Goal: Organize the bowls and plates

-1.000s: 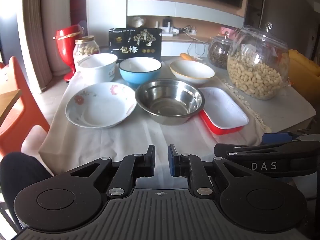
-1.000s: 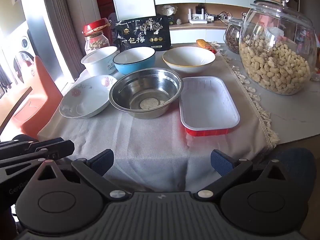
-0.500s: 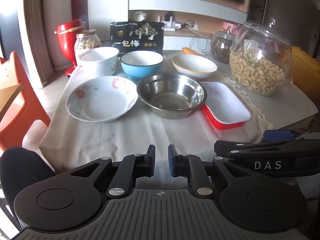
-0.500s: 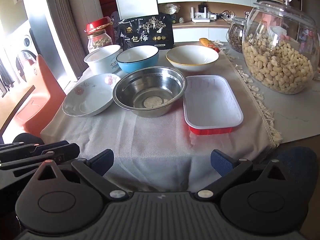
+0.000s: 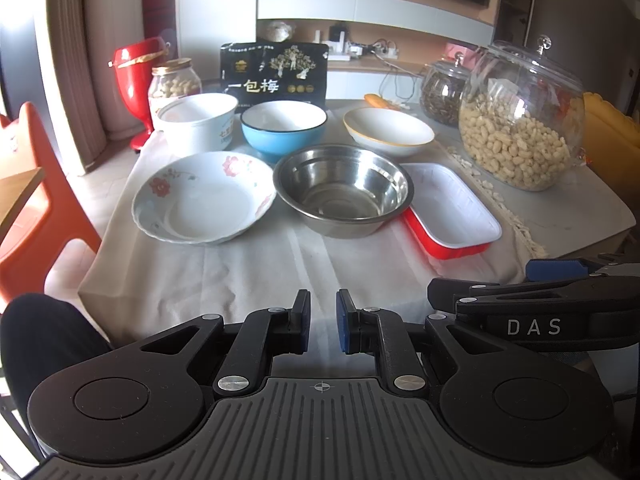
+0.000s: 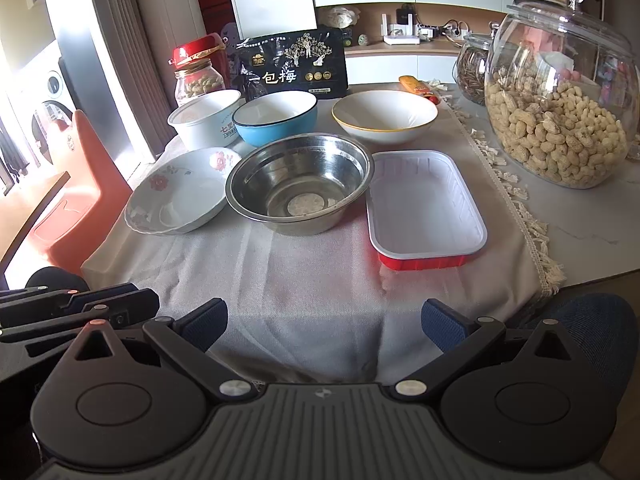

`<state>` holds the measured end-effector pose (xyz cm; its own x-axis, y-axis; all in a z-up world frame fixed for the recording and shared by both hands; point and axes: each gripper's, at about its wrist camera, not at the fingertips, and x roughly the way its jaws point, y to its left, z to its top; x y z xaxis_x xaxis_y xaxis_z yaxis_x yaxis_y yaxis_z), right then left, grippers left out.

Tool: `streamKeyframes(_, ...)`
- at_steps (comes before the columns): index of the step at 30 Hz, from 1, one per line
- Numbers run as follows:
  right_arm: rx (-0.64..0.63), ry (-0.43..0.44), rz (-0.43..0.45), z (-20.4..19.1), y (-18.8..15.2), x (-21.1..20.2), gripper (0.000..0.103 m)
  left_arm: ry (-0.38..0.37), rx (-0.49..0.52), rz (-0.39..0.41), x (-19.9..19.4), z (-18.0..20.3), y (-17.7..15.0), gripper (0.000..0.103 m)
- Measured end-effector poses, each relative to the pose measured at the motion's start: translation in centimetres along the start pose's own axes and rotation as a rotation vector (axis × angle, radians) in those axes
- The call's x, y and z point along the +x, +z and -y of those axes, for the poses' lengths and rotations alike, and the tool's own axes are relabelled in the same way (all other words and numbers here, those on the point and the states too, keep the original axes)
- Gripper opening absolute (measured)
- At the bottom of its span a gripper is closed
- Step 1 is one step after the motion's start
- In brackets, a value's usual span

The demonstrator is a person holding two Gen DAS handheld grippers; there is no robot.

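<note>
On the cloth-covered table stand a floral plate (image 5: 204,196) (image 6: 180,192), a steel bowl (image 5: 342,190) (image 6: 300,182), a red tray with a white inside (image 5: 450,208) (image 6: 424,204), a white tub (image 5: 198,122) (image 6: 206,122), a blue bowl (image 5: 284,126) (image 6: 276,118) and a white bowl with a yellow rim (image 5: 388,130) (image 6: 384,116). My left gripper (image 5: 322,322) is nearly shut and empty, in front of the table edge. My right gripper (image 6: 324,324) is open and empty, also short of the dishes.
A big glass jar of peanuts (image 6: 560,96) and a smaller jar (image 6: 472,66) stand on the right. A black snack bag (image 6: 292,66), a nut jar (image 6: 198,80) and a red container (image 5: 136,80) stand behind. An orange chair (image 6: 76,188) is at the left.
Both grippers have moved slightly forward toward the table. Their jaws have not changed.
</note>
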<state>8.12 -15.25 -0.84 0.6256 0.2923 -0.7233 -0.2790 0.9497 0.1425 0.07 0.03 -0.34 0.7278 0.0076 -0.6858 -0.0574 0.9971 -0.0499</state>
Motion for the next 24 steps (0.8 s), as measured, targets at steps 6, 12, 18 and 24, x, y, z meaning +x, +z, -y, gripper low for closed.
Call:
streamKeyframes(6, 0.0, 0.001, -0.002, 0.05, 0.02, 0.03, 0.103, -0.001, -0.001, -0.004, 0.03, -0.03, 0.05, 0.017)
streamKeyframes(12, 0.003, 0.001, -0.005, 0.08, 0.09, 0.09, 0.103, -0.001, -0.001, -0.006, 0.03, -0.01, 0.03, 0.017)
streamKeyframes(18, 0.005, 0.002, -0.008, 0.1, 0.06, 0.18, 0.103, -0.001, -0.001, -0.008, 0.03, 0.03, -0.05, 0.016)
streamKeyframes(24, 0.008, 0.004, -0.011, 0.15, -0.03, 0.3, 0.103, 0.0, -0.001, -0.009, 0.07, 0.05, -0.13, 0.016)
